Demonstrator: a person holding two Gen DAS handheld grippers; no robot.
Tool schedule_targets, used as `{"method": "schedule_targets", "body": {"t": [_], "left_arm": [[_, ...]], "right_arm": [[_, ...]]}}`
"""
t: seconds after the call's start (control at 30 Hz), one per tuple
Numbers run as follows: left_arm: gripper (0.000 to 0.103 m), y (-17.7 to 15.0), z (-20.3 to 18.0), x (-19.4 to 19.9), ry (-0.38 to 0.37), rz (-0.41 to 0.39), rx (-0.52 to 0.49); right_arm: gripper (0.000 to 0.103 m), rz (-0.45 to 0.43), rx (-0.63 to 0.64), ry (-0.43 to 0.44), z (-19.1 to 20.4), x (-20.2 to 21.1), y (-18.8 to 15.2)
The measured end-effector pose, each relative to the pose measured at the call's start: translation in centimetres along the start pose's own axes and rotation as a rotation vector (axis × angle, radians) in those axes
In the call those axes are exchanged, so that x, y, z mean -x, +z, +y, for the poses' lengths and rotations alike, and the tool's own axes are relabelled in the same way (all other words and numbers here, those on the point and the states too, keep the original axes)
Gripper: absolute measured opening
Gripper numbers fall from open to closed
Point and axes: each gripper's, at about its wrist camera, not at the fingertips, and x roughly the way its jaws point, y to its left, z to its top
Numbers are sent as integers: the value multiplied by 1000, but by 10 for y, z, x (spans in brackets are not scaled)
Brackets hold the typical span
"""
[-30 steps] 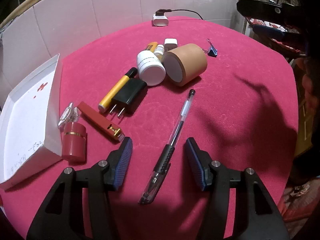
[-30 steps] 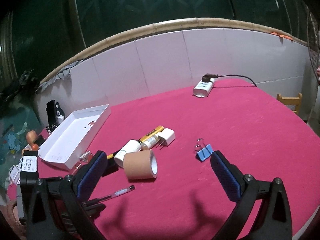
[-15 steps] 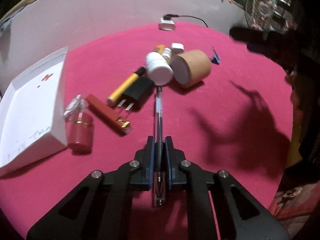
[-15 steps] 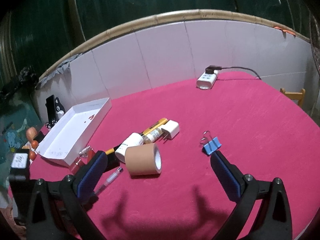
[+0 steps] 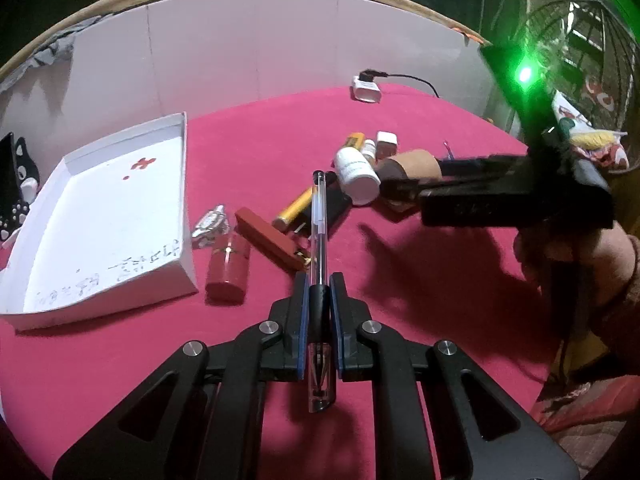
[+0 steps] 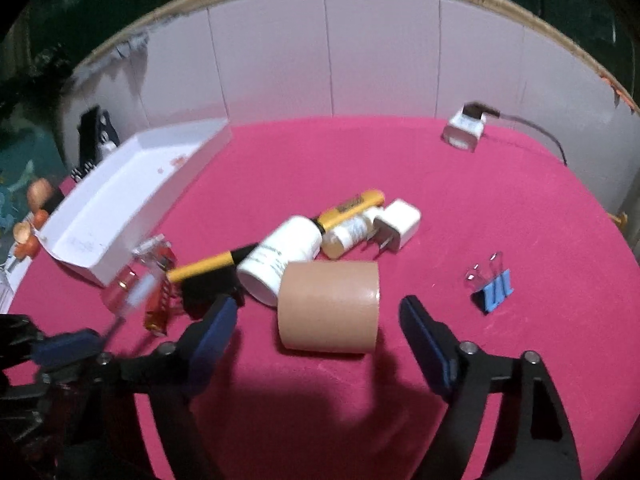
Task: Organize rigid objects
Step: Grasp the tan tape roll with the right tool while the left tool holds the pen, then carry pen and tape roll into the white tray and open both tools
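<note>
early: box [image 5: 100, 216] empty, l gripper [image 5: 319, 300] fingers clamped on pen [image 5: 319, 216]; r gripper [image 6: 320, 320] fingers apart, closing round tape roll [image 6: 328, 306], rest on tabletop [image 6: 460, 200].

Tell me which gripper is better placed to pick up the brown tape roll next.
Right. The right gripper has its open jaws, which have just been closing, on either side of the brown tape roll, not yet pressing it. The left gripper is shut on the pen, so it is occupied.
</note>
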Motion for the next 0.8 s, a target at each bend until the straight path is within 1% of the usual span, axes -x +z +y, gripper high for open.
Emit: {"method": "schedule_targets", "body": {"t": [0.07, 0.1, 0.13, 0.17, 0.37, 0.5, 0.63, 0.8], "left_arm": [[10, 0, 3, 1, 4, -3, 8], [10, 0, 4, 1, 6, -5, 12], [10, 1, 6, 1, 9, -7, 16], [10, 1, 6, 2, 10, -9, 20], [10, 3, 9, 6, 22, -29, 32], [10, 6, 14, 13, 41, -53, 44], [10, 12, 28, 24, 61, -85, 84], [10, 18, 49, 42, 119, -135, 127]], "right_arm": [[61, 25, 0, 0, -1, -7, 0], [58, 30, 0, -2, 0, -9, 0], [50, 33, -3, -3, -1, -10, -1], [47, 34, -8, 1, -3, -10, -1], [47, 17, -66, 30, -13, -2, -2], [47, -40, -88, 51, -17, 19, 1], [47, -92, -93, 79, -15, 40, 10], [47, -139, -67, 129, 0, 59, 24]]}}
